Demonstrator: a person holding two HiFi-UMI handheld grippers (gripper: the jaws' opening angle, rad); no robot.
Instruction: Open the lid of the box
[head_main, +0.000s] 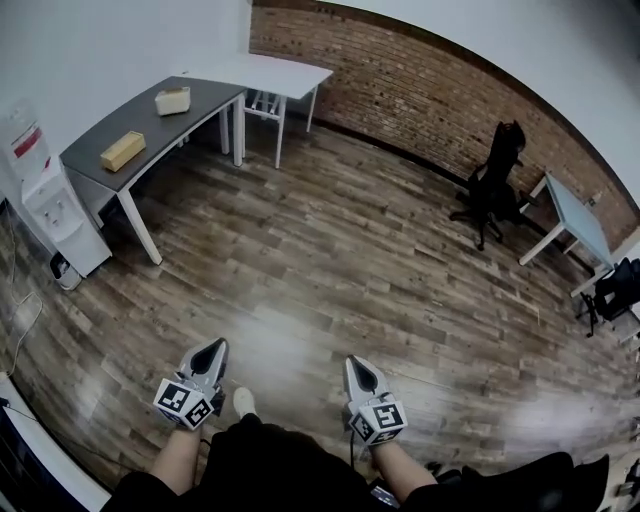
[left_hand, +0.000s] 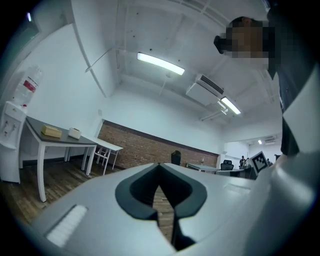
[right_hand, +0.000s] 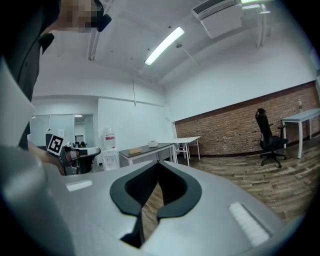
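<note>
Your left gripper (head_main: 213, 350) and right gripper (head_main: 358, 366) are both closed and empty, well apart from the grey desk (head_main: 150, 128) where a tan box (head_main: 122, 150) and a pale box (head_main: 172, 100) lie. They are probably light and stiff, so hold the body and lift the lid's edge.

Floor (head_main: 330, 270) is wood plank with a soft sheen, with glare patches near 6 o'clock. Wall (head_main: 400, 90) at 1 o'clock is rough bare brick. Desk (head_main: 150, 128) at 10 has a matt grey top, and the tan box (head_main: 122, 150) on it looks matt too. Left gripper (head_main: 213, 348) and right gripper (head_main: 358, 366) are smooth matt grey plastic with matt black pads (left_hand: 127, 197).
</note>
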